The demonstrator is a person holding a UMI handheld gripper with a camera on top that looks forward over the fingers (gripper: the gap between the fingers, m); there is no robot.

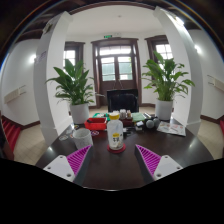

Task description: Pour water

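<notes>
A small bottle (pixel 116 133) with a yellow cap and white label stands upright on a red coaster on the dark round table (pixel 110 165), just ahead of my fingers and between their lines. A pale cup (pixel 82 138) stands to its left. My gripper (pixel 112 160) is open and empty; its magenta pads (pixel 76 159) are spread wide apart, short of the bottle.
A red basket (pixel 96 123) and dark objects (pixel 150 123) lie at the table's far side. A black chair or screen (pixel 122 100) stands beyond. Two potted plants (pixel 76 88) flank a door. White pillars stand left and right.
</notes>
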